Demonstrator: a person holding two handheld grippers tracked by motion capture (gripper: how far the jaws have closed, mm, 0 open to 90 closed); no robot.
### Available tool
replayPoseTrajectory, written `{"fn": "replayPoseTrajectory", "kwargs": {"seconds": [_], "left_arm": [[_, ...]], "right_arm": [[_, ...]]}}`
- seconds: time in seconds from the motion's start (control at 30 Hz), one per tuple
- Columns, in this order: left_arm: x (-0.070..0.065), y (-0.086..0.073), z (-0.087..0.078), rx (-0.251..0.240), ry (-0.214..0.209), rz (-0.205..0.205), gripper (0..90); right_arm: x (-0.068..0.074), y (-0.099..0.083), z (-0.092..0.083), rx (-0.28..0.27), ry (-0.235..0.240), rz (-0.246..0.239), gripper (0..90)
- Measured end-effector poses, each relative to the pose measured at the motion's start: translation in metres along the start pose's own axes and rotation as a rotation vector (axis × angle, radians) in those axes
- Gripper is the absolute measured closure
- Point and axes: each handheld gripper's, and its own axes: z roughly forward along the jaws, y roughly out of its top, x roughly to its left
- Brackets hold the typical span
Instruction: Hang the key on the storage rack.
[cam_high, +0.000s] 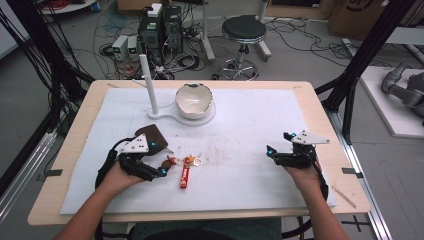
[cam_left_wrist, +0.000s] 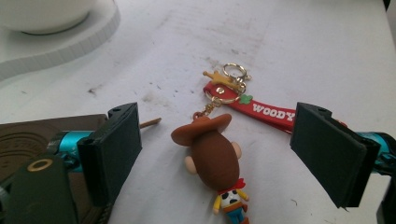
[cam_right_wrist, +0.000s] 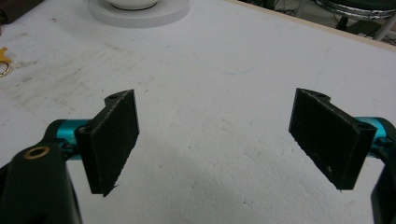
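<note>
While left claw (cam_left_wrist: 215, 158) gapes astride cowboy keychain (cam_left_wrist: 219, 158) | strap lettering legible up close | right claw (cam_right_wrist: 215, 144) gapes over bare mat (cam_right_wrist: 224, 84)

1. One cowboy keychain (cam_left_wrist: 217, 158), flat between the left gripper's (cam_high: 162, 161) spread jaws.
2. One red strap (cam_left_wrist: 261, 109) on it, off toward the far jaw.
3. One brown pad (cam_high: 151, 134), just behind that gripper.
4. One white bowl (cam_high: 193, 99) and one white post (cam_high: 149, 82), well ahead.
5. Two grippers counted; right gripper (cam_high: 272, 154) wide, bare sheet between.
</note>
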Motion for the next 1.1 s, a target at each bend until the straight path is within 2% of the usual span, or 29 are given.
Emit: {"fn": "replayPoseTrajectory", "kwargs": {"seconds": [0.2, 0.4, 0.53, 0.6, 0.8, 1.0, 1.1], "left_arm": [[-0.002, 0.001, 0.010, 0.042, -0.010, 0.009, 16.6], [-0.001, 0.000, 0.015, 0.086, -0.001, 0.025, 16.7], [-0.001, -0.002, 0.019, 0.119, 0.012, 0.018, 17.6], [0.000, -0.003, 0.020, 0.143, 0.004, 0.030, 18.9], [-0.001, -0.005, 0.028, 0.172, -0.009, 0.053, 23.0], [0.001, -0.005, 0.029, 0.163, -0.026, 0.047, 24.3], [0.001, -0.005, 0.029, 0.150, -0.036, 0.050, 30.8]], "right_arm": [[0.000, -0.002, -0.003, 0.003, -0.001, -0.001, 16.0], [0.001, -0.004, -0.004, 0.005, 0.000, -0.003, 16.0], [0.002, -0.004, -0.003, 0.011, 0.002, -0.006, 16.0], [0.001, -0.004, -0.003, 0.011, 0.003, -0.012, 16.1], [0.002, -0.004, -0.002, 0.014, 0.004, -0.010, 16.1], [0.003, -0.003, -0.002, 0.016, 0.006, -0.013, 16.1], [0.003, -0.003, -0.001, 0.016, 0.004, -0.019, 16.1]]}}
